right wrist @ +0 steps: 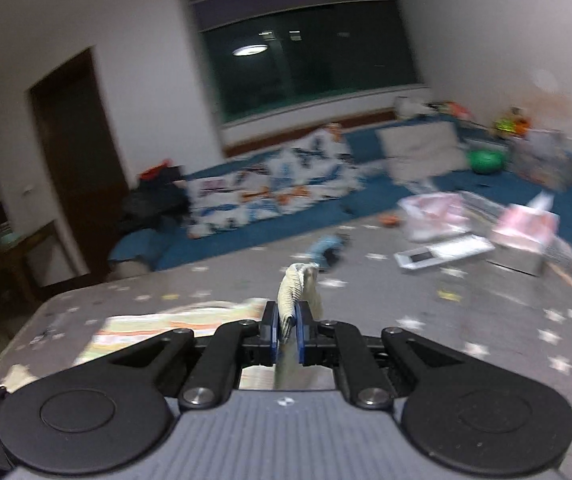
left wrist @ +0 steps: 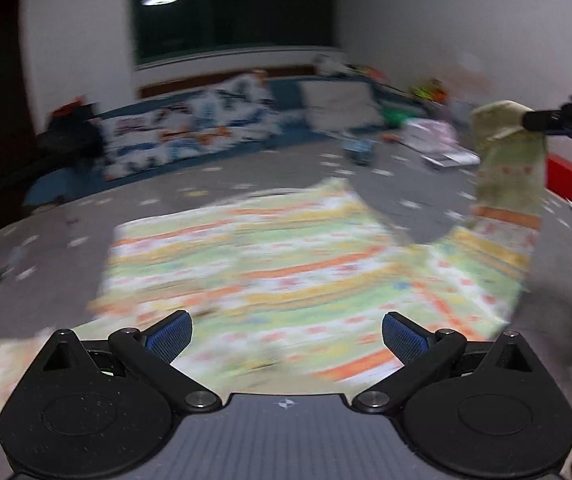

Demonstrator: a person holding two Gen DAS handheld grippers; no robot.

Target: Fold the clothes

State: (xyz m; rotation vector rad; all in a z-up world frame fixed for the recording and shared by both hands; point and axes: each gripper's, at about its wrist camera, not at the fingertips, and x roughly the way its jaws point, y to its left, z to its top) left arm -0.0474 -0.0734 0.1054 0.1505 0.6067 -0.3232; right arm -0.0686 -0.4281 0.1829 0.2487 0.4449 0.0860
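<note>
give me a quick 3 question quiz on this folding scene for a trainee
1. True or false: the left gripper is shut on the garment.
2. Which gripper lifts the sleeve? A) left B) right C) neither
3. Fill in: the garment's body lies flat on the grey ____.

Key: 1 false, its jaws stand wide apart above the cloth. 2 B, the right gripper pinches the cuff. 3 table.
</note>
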